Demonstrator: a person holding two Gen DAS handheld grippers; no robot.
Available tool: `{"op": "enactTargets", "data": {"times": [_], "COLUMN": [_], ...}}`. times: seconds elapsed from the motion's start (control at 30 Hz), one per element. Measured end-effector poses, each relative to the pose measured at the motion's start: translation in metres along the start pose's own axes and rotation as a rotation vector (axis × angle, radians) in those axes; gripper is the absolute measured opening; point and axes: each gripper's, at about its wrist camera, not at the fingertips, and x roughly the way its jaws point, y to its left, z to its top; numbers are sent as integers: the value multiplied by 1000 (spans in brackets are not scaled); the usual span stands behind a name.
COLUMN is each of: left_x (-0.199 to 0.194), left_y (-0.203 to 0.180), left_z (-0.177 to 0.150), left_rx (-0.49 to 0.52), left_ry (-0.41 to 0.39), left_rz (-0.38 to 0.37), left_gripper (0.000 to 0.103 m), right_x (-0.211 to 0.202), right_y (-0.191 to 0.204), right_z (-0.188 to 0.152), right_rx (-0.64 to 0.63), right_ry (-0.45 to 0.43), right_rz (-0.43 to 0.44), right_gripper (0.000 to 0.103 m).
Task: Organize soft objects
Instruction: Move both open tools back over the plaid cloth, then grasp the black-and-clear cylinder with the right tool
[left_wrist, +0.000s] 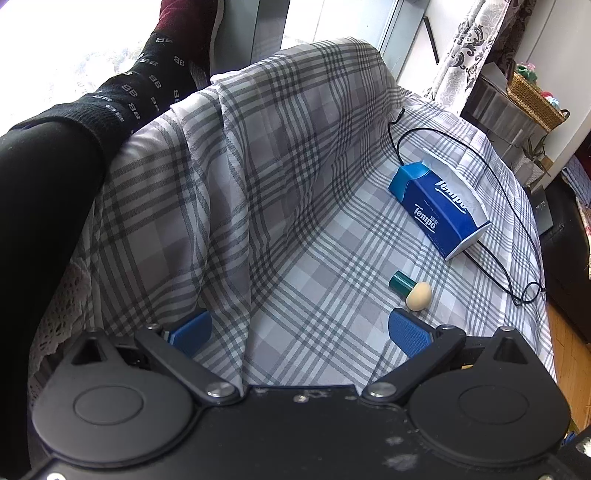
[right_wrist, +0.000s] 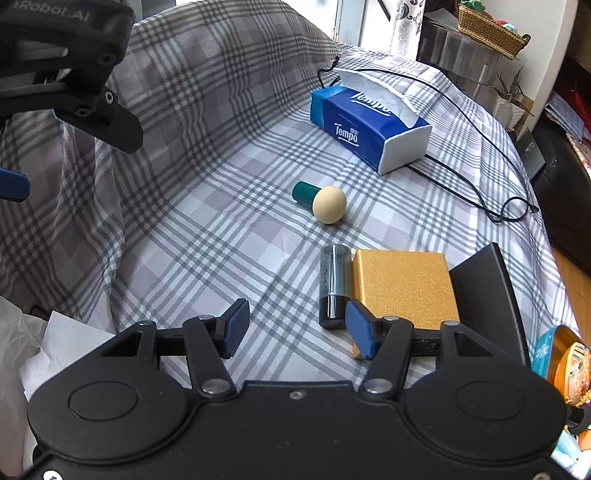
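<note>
The left tool (left_wrist: 299, 332) is standing wide open, its blue pads (left_wrist: 408, 334) apart over the plaid cloth (left_wrist: 280, 206), nothing between them; a raised fold of that cloth is running up between the fingers; whether the left pad is touching it I cannot tell. The right tool (right_wrist: 295, 328) is sitting partly open and gripping nothing; its right pad (right_wrist: 360, 328) is lying in front of a dark cylinder (right_wrist: 334, 284) that is resting against a gold box (right_wrist: 404, 288). Both views are showing the blue tissue pack (right_wrist: 365, 125), the beige sponge with a green handle (right_wrist: 327, 203) and a black cable (right_wrist: 491, 206) on the cloth; only the left view is showing a dark patterned sock (left_wrist: 147, 85) hanging by the window; only the right view is showing the gold box, the cylinder and the left tool's body (right_wrist: 66, 70) at upper left.
</note>
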Motion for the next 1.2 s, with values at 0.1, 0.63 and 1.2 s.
{"op": "enactTargets", "data": {"times": [0.1, 0.63, 1.2], "left_x": [1, 17, 23], "left_y": [0, 0, -4], "left_z": [1, 0, -3], "left_rx": [-4, -2, 10], "left_ry": [-1, 34, 47], "left_rz": [6, 14, 24], "left_gripper": [102, 102, 102], "right_x": [10, 44, 56], "right_y": [1, 5, 9], "right_z": [5, 7, -1], "right_rx": [0, -24, -29], "right_ry": [-1, 30, 76], "right_rz": [6, -62, 50], "right_gripper": [57, 58, 28]}}
